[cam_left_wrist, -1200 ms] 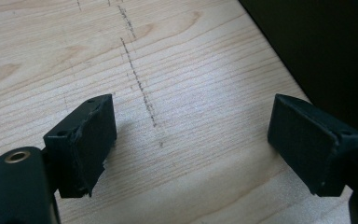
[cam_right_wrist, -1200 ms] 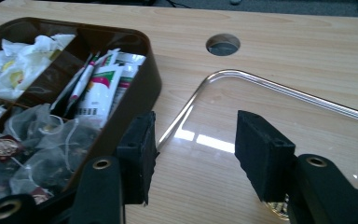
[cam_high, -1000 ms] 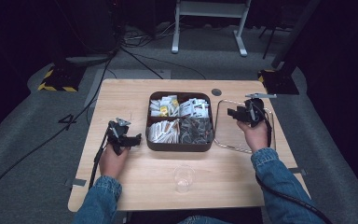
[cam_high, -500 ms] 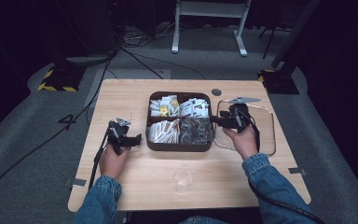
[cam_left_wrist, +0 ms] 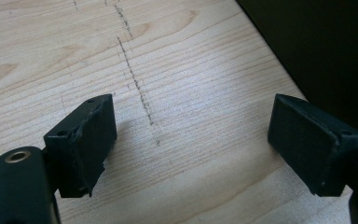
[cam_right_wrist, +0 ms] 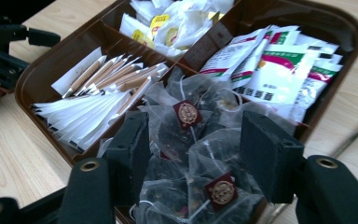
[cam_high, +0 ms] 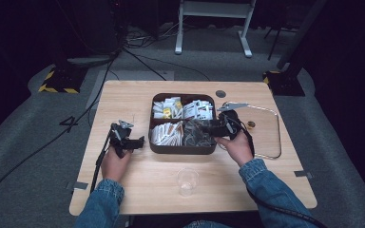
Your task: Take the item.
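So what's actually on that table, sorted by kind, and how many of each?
Compartment box of sachets: 1
Clear plastic cup: 1
Clear lid: 1
Hand-held grippers: 2, left and right
Total: 5

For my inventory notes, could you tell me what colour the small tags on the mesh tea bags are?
Dark red with a round gold emblem; the tags show best in the right gripper view.

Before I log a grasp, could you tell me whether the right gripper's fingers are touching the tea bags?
Cannot tell: the right gripper view shows open fingers straddling the tea bags.
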Tool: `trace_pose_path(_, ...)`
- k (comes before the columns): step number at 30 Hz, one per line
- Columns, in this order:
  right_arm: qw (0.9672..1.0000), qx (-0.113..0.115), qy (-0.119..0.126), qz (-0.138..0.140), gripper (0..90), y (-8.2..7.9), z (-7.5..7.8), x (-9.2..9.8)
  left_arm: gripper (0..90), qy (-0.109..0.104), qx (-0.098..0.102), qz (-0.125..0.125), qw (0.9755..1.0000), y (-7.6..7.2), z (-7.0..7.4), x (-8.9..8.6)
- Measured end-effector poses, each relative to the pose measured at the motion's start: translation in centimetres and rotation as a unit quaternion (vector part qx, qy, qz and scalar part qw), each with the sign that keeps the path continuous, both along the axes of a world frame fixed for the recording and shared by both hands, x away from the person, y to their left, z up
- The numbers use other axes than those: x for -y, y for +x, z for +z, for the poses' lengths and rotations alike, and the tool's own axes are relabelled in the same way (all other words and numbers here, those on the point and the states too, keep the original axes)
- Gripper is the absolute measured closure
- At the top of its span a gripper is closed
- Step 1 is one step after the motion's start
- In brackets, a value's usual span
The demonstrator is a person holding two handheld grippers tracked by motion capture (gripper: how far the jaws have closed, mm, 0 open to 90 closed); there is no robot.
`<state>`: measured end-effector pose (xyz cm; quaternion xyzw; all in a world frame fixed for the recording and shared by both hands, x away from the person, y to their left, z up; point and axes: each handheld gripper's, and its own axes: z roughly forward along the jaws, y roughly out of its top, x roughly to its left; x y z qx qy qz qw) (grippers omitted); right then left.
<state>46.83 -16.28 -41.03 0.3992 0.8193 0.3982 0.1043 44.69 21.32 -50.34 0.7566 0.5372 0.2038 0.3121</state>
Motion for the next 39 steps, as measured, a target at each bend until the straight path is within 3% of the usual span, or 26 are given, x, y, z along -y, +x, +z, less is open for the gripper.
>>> trace_pose_path(14,0.9985,0.002,-0.043,0.033,39.8,0.4,-1.6,-3.3,15.7,0.001,0.0,-0.004,1.0,-0.2,0.0,0.0)
trace_pose_path(15,0.9976,0.007,-0.06,0.033,41.6,0.6,-1.8,-3.6,15.7,0.001,0.0,-0.004,1.0,-0.2,0.0,0.0)
trace_pose_path(17,0.9972,0.007,-0.067,0.032,43.4,0.7,-1.9,-3.7,15.7,0.001,0.0,-0.004,1.0,-0.2,0.0,0.0)
trace_pose_path(19,0.9958,0.005,-0.088,0.024,48.7,1.0,-2.3,-3.9,15.7,0.001,0.0,-0.004,1.0,-0.2,0.0,0.0)
trace_pose_path(25,0.9947,0.002,-0.101,0.021,59.3,1.4,-2.6,-4.0,15.6,0.002,0.0,-0.006,1.0,-0.1,0.0,-0.1)
trace_pose_path(26,0.9943,0.002,-0.103,0.028,68.2,1.3,-2.6,-4.1,15.7,0.002,0.0,-0.006,1.0,-0.1,0.0,-0.1)
trace_pose_path(27,0.9943,0.002,-0.103,0.028,68.2,1.3,-2.6,-4.1,15.7,0.002,0.0,-0.006,1.0,-0.1,0.0,-0.1)
trace_pose_path(31,0.9934,0.004,-0.108,0.039,86.8,1.1,-2.7,-4.2,15.7,0.002,0.0,-0.006,1.0,-0.1,0.0,-0.1)
trace_pose_path(39,0.9947,0.013,-0.093,0.041,89.6,0.9,-2.4,-3.9,15.7,0.002,0.0,-0.006,1.0,-0.1,0.0,-0.1)
